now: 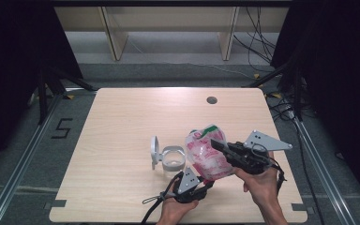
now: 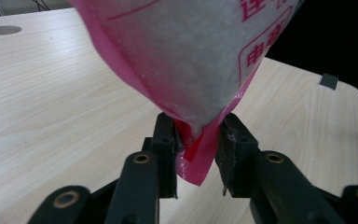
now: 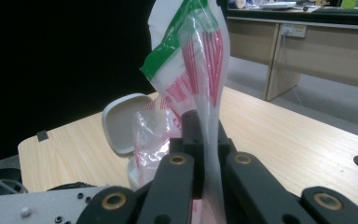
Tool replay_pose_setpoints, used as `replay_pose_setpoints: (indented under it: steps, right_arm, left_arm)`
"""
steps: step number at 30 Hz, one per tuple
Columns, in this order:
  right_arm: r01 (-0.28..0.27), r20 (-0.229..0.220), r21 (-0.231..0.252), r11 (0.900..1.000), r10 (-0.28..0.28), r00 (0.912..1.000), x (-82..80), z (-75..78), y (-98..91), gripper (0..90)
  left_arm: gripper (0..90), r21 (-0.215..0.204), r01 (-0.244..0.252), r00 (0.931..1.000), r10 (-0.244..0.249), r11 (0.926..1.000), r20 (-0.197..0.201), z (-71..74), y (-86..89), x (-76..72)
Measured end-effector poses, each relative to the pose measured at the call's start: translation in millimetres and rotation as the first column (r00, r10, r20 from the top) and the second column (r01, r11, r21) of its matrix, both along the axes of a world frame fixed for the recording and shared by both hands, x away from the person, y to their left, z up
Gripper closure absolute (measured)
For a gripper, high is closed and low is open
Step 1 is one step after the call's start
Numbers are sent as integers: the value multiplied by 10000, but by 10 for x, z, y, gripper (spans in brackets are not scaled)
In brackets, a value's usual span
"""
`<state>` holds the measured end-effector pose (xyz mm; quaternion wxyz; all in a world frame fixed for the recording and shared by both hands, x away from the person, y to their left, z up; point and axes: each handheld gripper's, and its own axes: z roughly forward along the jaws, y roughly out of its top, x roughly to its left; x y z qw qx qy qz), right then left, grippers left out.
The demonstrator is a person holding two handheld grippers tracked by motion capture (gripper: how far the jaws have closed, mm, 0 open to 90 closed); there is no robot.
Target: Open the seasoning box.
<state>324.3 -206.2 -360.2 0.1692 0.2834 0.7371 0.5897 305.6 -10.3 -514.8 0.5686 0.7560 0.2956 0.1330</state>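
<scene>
A clear plastic bag (image 1: 205, 158) with pink and green print and white powder inside hangs above the table between both grippers. My right gripper (image 1: 216, 143) is shut on the bag's thin upper film (image 3: 209, 93), which rises between its jaws (image 3: 203, 126). My left gripper (image 1: 208, 183) comes in from below. Its jaws (image 2: 198, 135) hold the bag's pink bottom corner (image 2: 193, 158), with the pads against the bulging bag (image 2: 182, 56). A small white round container (image 1: 172, 159) stands just left of the bag with its hinged lid (image 1: 154, 151) up.
The light wood table (image 1: 122, 122) has a round cable hole (image 1: 211, 100) near its far edge. The white container (image 3: 133, 175) and its lid (image 3: 121, 121) sit close behind the bag. Black curtains flank the table, and cables lie on the floor at the right.
</scene>
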Motion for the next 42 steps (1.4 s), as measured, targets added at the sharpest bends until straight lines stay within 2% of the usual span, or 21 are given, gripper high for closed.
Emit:
replay_pose_setpoints:
  steps: [2,3,6,7,8,9,10,12,13,15,17,18,19,21,24,25,28,32,33,36,42]
  right_arm:
    - [0,141,-132,9999,2,9999,40,18,26,900]
    - [47,56,-40,10000,-46,10000,64,27,71,900]
    - [7,201,-243,9997,-2,9998,133,45,135,900]
    - [20,-98,-106,9999,-22,9999,139,48,174,900]
    - [-89,-15,-135,9999,88,10000,202,44,241,900]
    - [-89,-15,-135,9999,88,10000,202,44,241,900]
    - [-85,-162,-75,9999,84,9998,229,37,288,900]
    - [-173,-60,-48,9998,173,9998,255,32,306,900]
    - [-250,-238,-35,9997,249,9994,274,28,335,900]
    - [-134,-174,-119,9998,132,9998,286,31,355,900]
    - [-222,-240,-17,9998,221,9995,313,33,398,900]
    - [-332,-232,-34,9994,332,9992,345,38,431,900]
    - [-332,-232,-34,9994,332,9992,345,38,431,900]
    - [-346,-157,-120,9993,344,9993,376,28,472,900]
    - [-155,-387,-444,9989,138,9992,374,17,543,900]
    - [-107,-321,-505,9987,91,9994,376,9,566,900]
    - [-190,-121,-793,9967,181,9998,394,-2,600,900]
    - [-224,-163,-744,9970,213,9996,404,6,630,900]
    - [-188,-130,-818,9965,178,9998,408,12,643,900]
    - [-168,-266,-768,9969,148,9995,402,16,666,900]
    - [-184,-119,-825,9964,174,9998,437,18,727,900]
  left_arm:
    - [744,-365,3,10000,-5,9993,-62,-4,-2,-7]
    - [757,-829,-215,9996,197,9963,-216,0,-12,-33]
    - [765,-1021,-429,9983,387,9939,-428,-1,4,-40]
    - [765,-1093,-571,9977,526,9924,-438,-4,8,-38]
    - [770,-580,-632,9977,617,9963,-281,-3,45,-26]
    - [770,-939,-752,9969,726,9927,-308,-11,28,-35]
    - [774,-877,-984,9951,972,9913,-180,-25,43,-35]
    - [775,-809,-1063,9943,1052,9910,-180,-25,53,-34]
    - [778,-534,-1192,9929,1188,9914,-112,-30,80,-24]
    - [779,-538,-1307,9914,1305,9900,-68,-27,74,-31]
    - [782,-481,-1430,9896,1437,9885,94,-26,61,-34]
    - [785,-648,-1478,9885,1495,9869,220,-39,40,-25]
    - [785,-551,-1611,9866,1623,9854,174,-31,30,-35]
    - [786,-689,-1506,9884,1516,9862,102,-37,-4,-37]
    - [789,-809,-1381,9903,1389,9871,47,-52,-63,-22]
    - [790,-1003,-1369,9905,1372,9855,-31,-55,-85,-19]
    - [791,-1000,-1213,9926,1215,9876,-41,-34,-102,-26]
    - [792,-1069,-1232,9923,1239,9866,-4,0,-125,-39]
    - [793,-922,-1188,9926,1205,9886,132,17,-121,-47]
    - [793,-900,-1258,9914,1285,9880,250,28,-131,-49]
    - [793,-1091,-1186,9925,1211,9869,168,50,-141,-30]
